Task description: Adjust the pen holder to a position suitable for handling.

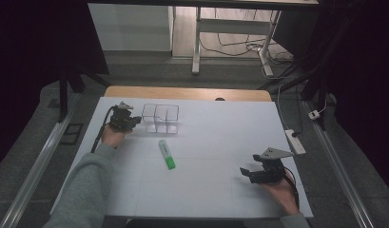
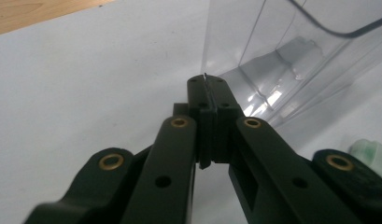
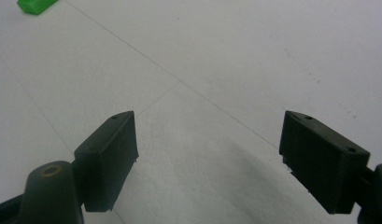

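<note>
You are holding the left gripper at the left wall of the clear compartment box, upper left of centre, jaws pressed together, probably steadying it. Your right gripper, lower right, is waiting spread wide, aimed toward the green highlighter at centre.

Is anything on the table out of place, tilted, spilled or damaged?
Nothing stands out. The clear organizer stands upright beside the shut left gripper; the green marker lies flat and capped on the mat, and the right gripper is open, apart from both.
</note>
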Motion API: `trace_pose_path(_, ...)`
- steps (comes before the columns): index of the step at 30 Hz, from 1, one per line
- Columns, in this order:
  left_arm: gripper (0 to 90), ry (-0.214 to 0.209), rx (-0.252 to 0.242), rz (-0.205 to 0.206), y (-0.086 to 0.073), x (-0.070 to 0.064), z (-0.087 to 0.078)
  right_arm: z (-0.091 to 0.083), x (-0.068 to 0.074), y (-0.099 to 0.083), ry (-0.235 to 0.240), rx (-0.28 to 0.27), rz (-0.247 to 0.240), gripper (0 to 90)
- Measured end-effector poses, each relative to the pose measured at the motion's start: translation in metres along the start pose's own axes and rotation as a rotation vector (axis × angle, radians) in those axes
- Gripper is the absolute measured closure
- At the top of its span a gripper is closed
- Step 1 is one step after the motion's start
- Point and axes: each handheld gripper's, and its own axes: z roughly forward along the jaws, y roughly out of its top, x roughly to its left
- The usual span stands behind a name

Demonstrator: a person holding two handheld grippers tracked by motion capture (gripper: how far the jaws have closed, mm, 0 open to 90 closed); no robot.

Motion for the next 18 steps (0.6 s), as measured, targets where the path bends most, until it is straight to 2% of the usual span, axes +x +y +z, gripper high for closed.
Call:
trace_pose_path(3, 89.0, -0.002, 0.002, 0.005, 0.001, -0.002, 0.002, 0.0, 0.0, 0.0, 0.002, -0.001, -0.002, 18.7)
trace_pose_path(7, 89.0, 0.009, -0.002, 0.041, 0.002, -0.009, 0.003, 0.0, 0.001, 0.0, 0.009, -0.007, -0.006, 18.7)
trace_pose_path(18, 89.0, -0.011, -0.003, 0.046, 0.006, -0.017, 0.007, 0.002, 0.001, -0.001, 0.011, 0.0, -0.004, 18.6)
